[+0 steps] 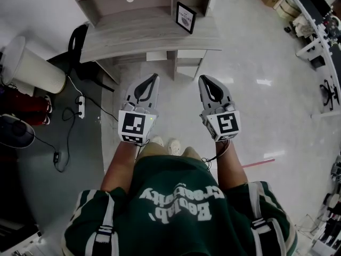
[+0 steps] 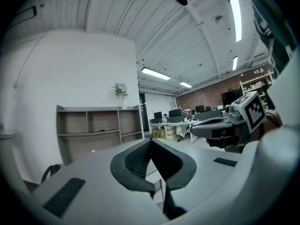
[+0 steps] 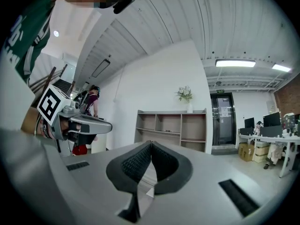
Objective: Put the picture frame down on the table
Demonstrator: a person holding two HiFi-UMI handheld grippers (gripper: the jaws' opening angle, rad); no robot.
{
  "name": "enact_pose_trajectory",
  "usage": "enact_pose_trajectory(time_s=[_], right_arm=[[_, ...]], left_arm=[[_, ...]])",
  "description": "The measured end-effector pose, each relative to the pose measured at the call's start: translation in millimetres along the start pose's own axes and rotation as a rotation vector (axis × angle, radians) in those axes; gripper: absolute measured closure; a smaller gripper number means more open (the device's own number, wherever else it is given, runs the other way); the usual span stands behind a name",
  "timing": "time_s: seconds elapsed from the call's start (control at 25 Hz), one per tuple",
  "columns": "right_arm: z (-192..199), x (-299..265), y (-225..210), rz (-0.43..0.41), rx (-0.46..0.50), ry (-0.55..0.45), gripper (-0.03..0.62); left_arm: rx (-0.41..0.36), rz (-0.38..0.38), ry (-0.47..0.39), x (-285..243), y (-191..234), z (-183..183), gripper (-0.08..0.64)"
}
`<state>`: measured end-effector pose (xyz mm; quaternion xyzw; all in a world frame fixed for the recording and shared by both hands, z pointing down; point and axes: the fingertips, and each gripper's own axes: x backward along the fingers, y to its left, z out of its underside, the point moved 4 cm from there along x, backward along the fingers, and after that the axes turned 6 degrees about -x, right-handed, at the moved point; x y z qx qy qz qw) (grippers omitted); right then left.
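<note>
While grippers [image 1: 154, 79] [image 1: 205, 80] hover, picture frame [image 1: 185, 17] stands well beyond.

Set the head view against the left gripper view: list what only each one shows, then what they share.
Head view only: the picture frame standing on the table, a white cylinder beside the table, and a power strip on the floor.
Left gripper view only: ceiling lights, a vase of flowers atop the shelf unit, and office desks beyond.
Both: the shelf unit, the left gripper and the right gripper, each with jaws together and empty.
</note>
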<state>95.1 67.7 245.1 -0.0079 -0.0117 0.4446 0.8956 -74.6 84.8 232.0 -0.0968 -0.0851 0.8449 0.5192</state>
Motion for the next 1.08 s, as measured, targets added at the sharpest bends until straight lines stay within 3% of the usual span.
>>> enact_pose_trajectory(time_s=[0.44, 1.08], right_arm=[[-5.1, 3.7, 6.9, 0.004, 0.011, -0.007, 0.557], [-2.3, 7.7, 15.2, 0.002, 0.057, 0.01, 0.557]], left_arm=[[-0.027, 0.022, -0.025, 1.1, -2.6, -7.9, 0.541], [-0.004, 0.015, -0.03, 4.9, -3.0, -6.3, 0.541]])
